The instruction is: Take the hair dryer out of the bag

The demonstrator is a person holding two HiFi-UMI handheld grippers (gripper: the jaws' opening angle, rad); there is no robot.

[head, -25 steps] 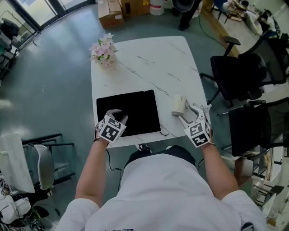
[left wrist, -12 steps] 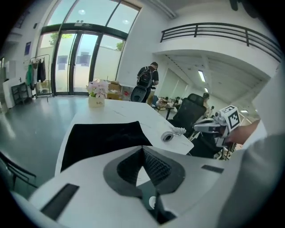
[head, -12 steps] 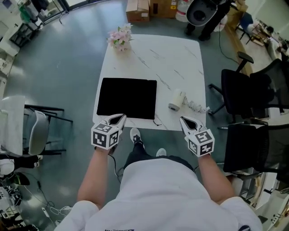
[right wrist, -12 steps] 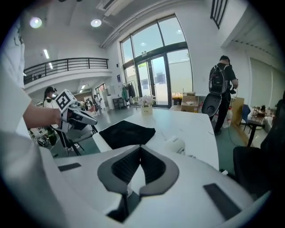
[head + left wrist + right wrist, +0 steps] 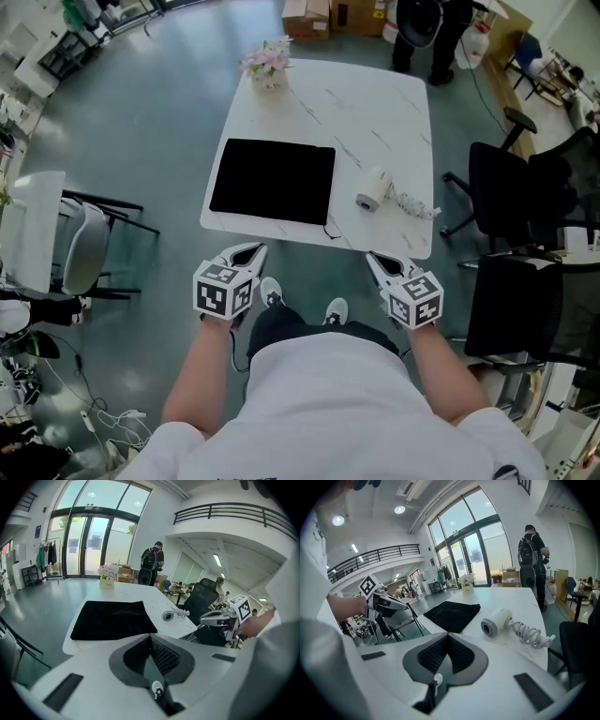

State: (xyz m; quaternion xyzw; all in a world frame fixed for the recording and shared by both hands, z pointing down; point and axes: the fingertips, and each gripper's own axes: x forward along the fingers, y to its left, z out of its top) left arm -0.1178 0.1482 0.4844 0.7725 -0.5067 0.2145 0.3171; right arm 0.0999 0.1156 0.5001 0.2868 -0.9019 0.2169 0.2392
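One hair dryer [image 5: 373, 190] lies on its side on the white counter [image 5: 375, 112], outside the one black bag [image 5: 274, 180], which lies flat near its left; the dryer's one coiled cord [image 5: 413, 202] trails to the right. One pot of flowers [image 5: 267, 59] stands at the far edge. Two tongs, left [image 5: 254, 248] and right [image 5: 372, 257], are held off the near edge, each shut on nothing, the right pair having just closed.
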